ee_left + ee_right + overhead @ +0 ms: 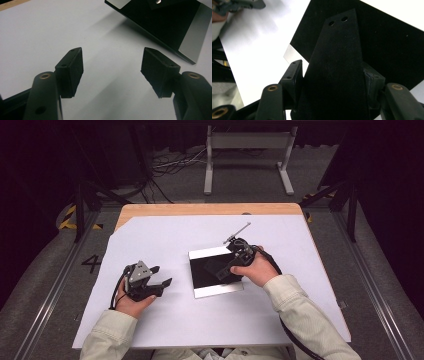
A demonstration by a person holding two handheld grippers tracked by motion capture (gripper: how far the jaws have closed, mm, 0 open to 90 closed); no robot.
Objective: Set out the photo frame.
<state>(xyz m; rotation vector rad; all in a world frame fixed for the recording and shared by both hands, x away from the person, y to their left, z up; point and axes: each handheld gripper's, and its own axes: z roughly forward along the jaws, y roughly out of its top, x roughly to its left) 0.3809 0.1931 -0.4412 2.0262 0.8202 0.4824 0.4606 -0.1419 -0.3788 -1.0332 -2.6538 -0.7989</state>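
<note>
Firmly, the right tongs [332, 82] clamp a flat black tapered strip with two holes [337, 65] above a black square board with silver edges [215, 272]; the left tongs [112, 72] gape empty over the white-covered surface [165, 320].

Two grippers are held low over the table on forearms in pale sleeves. The left gripper [159, 276] is gripped in the left hand [131, 301], its jaws spread wide and empty. The right gripper [227, 268] is carried by the right hand [256, 269], its jaws apparently pressed against a black felt strip [337, 72].
</note>
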